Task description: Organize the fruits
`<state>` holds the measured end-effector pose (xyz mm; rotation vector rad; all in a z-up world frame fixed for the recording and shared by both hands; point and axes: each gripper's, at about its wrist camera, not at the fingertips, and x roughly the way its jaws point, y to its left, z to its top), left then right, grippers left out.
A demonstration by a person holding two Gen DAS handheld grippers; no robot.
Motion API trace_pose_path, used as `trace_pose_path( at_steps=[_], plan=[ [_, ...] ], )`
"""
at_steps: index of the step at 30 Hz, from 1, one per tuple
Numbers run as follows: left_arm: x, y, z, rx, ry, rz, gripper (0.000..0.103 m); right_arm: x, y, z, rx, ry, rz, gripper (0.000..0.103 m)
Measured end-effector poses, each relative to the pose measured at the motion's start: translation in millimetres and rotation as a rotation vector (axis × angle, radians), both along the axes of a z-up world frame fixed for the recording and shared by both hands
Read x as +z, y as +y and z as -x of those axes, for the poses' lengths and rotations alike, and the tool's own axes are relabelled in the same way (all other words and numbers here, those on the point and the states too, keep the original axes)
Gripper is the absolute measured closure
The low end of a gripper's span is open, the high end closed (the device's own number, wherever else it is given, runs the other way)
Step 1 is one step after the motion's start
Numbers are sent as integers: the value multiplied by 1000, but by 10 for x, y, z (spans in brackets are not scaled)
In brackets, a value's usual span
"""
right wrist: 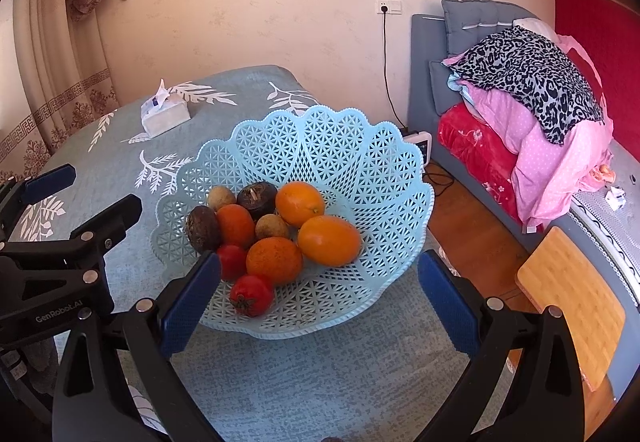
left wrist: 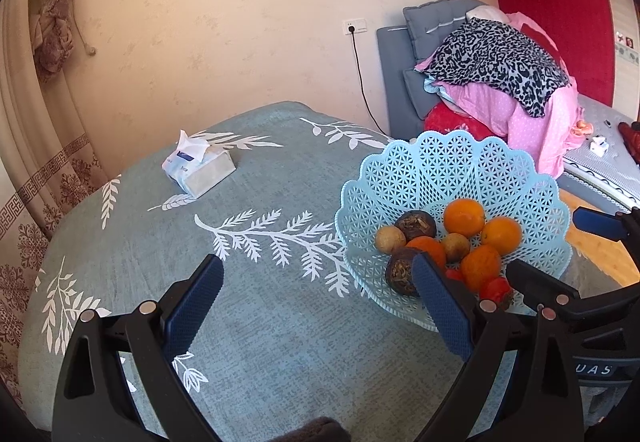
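Left claw [left wrist: 320, 306] spread wide and empty, hovering low over the table [left wrist: 260, 342]. Just off its right finger, touching in view, the blue lattice basket [left wrist: 452, 162], all the fruit sitting inside. Well ahead and to its left, a tissue box [left wrist: 200, 170] alone on the leaf-print cloth.

Right claw [right wrist: 320, 294] also gaping, nothing between the blue pads [right wrist: 188, 306], aimed straight at the basket [right wrist: 332, 146] with the near rim sitting between the fingers. Closest to that claw, two small red fruits [right wrist: 251, 295], one right at the left fingertip. Just past them a rough orange [right wrist: 274, 260], then two smooth oranges [right wrist: 329, 240] toward the far right side of the pile. Off to the claw's left inside the basket, two dark brown fruits [right wrist: 203, 228], a deeper orange one and two small tan ones [right wrist: 221, 198]. Seen from the right wrist, the left claw [right wrist: 80, 194] hanging beside the basket's left edge, not touching any fruit. Beyond the table, a bed [right wrist: 520, 130] piled with blankets against the wall.
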<state>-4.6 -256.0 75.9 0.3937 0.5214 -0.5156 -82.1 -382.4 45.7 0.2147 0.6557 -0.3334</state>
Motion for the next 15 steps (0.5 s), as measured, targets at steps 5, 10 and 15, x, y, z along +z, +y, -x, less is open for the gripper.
trace_pose_path(
  at_steps=[5, 10, 15],
  plan=[
    [13, -7, -1, -1, 1, 1, 9, 7, -2, 13, -1, -5, -1, 3],
    [-10, 40, -9, 10, 27, 11, 9, -1, 5, 25, 5, -6, -15, 3],
    [-81, 280, -85, 92, 88, 16, 9, 62, 143, 15, 35, -26, -2, 3]
  ],
)
